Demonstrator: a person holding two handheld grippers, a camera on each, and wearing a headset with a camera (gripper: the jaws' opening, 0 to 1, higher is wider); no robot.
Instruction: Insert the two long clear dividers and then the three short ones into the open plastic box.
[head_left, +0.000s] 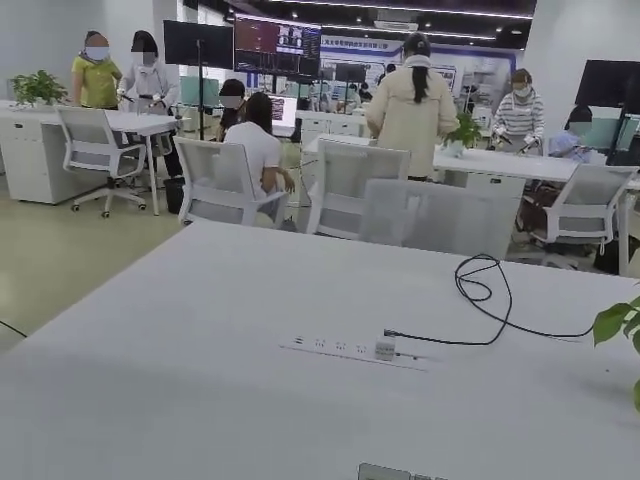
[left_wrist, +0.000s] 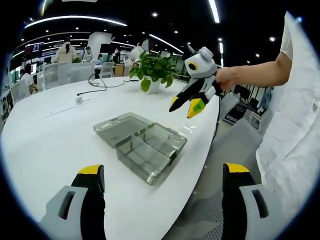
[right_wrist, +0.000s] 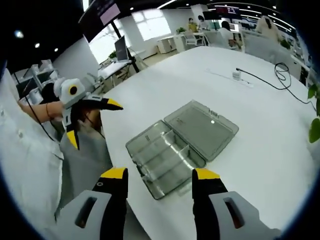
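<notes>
White worktop is carrying the open plastic box at twelve o'clock from the left claw and right claw, both hanging apart and empty; dividers are seemingly sitting inside, so checking their seating is coming next.

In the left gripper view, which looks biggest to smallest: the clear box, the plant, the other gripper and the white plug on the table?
1. clear box, lid open, looks largest.
2. right gripper and plant look about alike; the gripper seems nearer the camera, so I won't rank them.
3. white plug, tiny and far back.
</notes>
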